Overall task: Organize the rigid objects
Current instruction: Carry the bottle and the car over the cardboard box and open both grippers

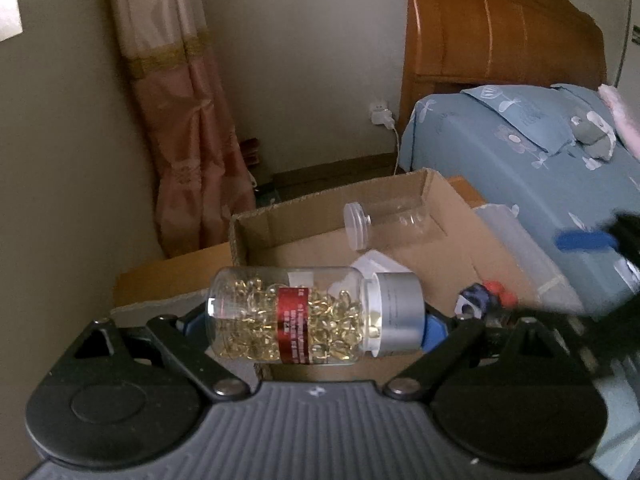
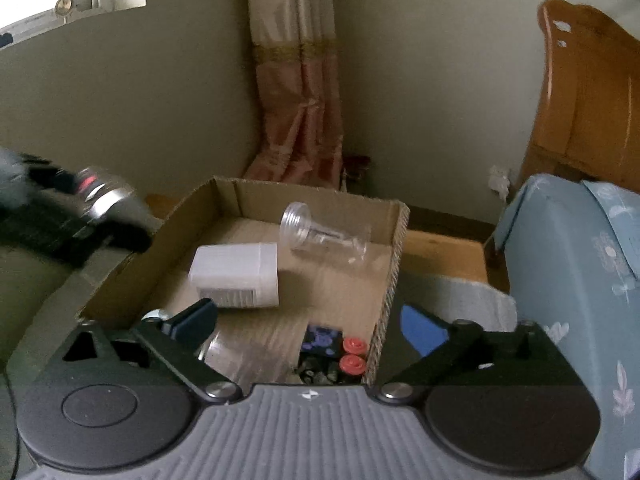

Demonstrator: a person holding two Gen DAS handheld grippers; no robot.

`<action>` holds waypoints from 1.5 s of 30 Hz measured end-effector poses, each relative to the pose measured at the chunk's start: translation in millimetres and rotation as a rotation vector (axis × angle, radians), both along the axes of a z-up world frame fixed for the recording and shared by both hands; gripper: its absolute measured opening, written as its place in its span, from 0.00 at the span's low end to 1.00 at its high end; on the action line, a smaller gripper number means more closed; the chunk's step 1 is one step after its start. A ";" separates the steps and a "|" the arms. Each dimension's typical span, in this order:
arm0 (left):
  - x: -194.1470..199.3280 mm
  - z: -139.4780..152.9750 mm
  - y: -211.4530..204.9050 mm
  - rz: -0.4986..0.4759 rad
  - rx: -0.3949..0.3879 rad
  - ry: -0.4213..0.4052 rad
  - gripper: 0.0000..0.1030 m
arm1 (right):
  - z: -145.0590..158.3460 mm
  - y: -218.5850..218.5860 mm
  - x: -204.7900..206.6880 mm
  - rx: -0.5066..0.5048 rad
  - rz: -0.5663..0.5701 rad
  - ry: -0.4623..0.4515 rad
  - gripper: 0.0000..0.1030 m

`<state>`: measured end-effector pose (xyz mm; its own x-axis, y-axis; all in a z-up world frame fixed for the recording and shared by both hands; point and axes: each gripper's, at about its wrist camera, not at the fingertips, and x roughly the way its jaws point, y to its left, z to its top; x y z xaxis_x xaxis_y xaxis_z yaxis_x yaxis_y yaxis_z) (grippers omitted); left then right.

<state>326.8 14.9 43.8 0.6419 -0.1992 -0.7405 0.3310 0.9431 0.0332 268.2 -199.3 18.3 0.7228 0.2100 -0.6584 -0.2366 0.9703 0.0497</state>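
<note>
The left gripper (image 1: 316,322) clamps a clear capsule bottle (image 1: 308,316) end to end, lying sideways between the blue pads, silver cap toward the right finger and base toward the left. It is full of golden softgels and has a red band round its middle. It hangs in the air at the near edge of the cardboard box (image 1: 256,224).

The right gripper (image 2: 308,320) stands wide with nothing between its fingers. Its left finger reaches over the inside of the box (image 2: 224,200), while its right finger lies outside the right wall.

Inside the box, at the near right corner, sits a dark printed pack with two red caps (image 2: 352,354). Near the near left corner lies something clear and shiny, too blurred to name. Farther in, toward the left wall, a white bottle (image 2: 236,276) lies on its side. Beyond it, near the far wall, an empty clear jar (image 2: 324,236) lies tipped over, its lid pointing left.

Past the box, a pink curtain (image 2: 300,128) hangs in the room's corner, and a blue-covered bed (image 1: 520,152) with a wooden headboard (image 1: 500,28) stands at the right.
</note>
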 end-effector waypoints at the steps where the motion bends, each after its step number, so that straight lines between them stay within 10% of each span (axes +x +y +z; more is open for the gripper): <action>1: 5.6 -0.8 -2.3 -0.001 -0.001 0.006 0.91 | -0.3 -1.9 -6.0 0.007 -0.010 0.008 1.00; 25: 100.2 -41.7 -32.2 0.123 0.031 0.122 0.92 | -5.9 -6.9 -88.3 -0.032 -0.235 0.071 1.00; 45: -16.9 4.9 -10.7 0.069 0.011 -0.020 0.94 | -0.9 18.8 -142.4 0.004 -0.186 0.043 1.00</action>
